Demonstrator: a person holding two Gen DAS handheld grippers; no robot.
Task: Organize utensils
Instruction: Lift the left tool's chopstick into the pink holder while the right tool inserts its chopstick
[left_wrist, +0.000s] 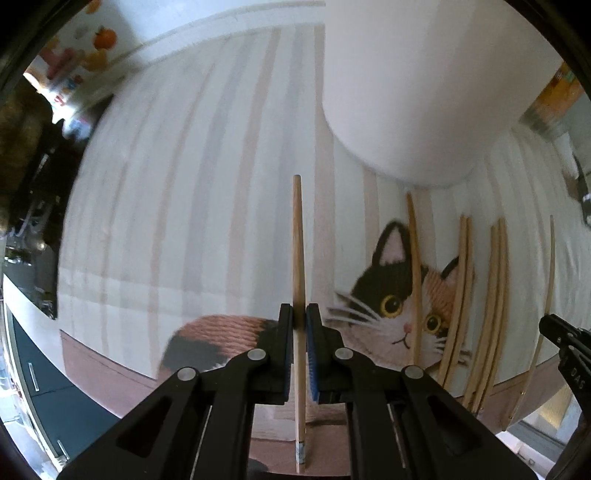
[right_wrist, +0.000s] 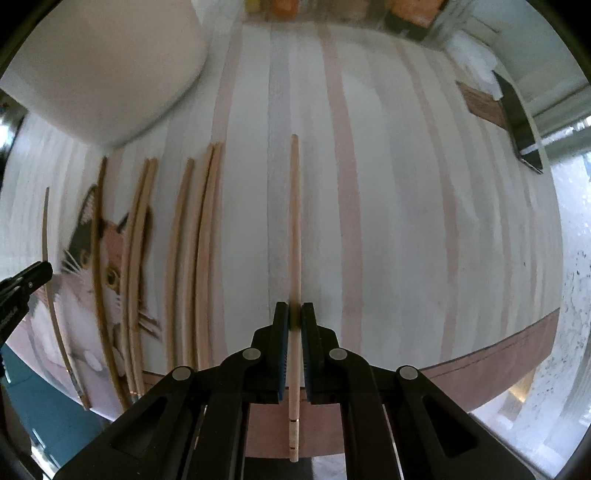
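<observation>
- My left gripper (left_wrist: 299, 320) has its black jaws clamped on a slim, round wooden chopstick (left_wrist: 298, 258), blue ribbed pads pressing it from both sides; the stick runs straight ahead, its near end wrapped in a grey-blue band.
- My right gripper (right_wrist: 294, 318) is clamped the same way on a second pale chopstick (right_wrist: 294, 229), which has thin gold rings near its butt end.
- Both held sticks sit above a woven placemat (left_wrist: 184, 184) striped in cream, grey and pink, with a stitched calico cat face (left_wrist: 399, 306) and a brown border.
- The remaining chopsticks (right_wrist: 199, 240) lie on the mat in a loose parallel row, several crossing the cat; I count about seven, though blur makes that unsure.
- A smooth white rounded container (left_wrist: 406, 92) stands at the far side of the mat; its top is cut off.
- On the right gripper's edge in the left view I read "DAS"; the remaining letters are hidden.
- Orange-printed packaging (left_wrist: 99, 40) in the far corner is too blurred to read.
</observation>
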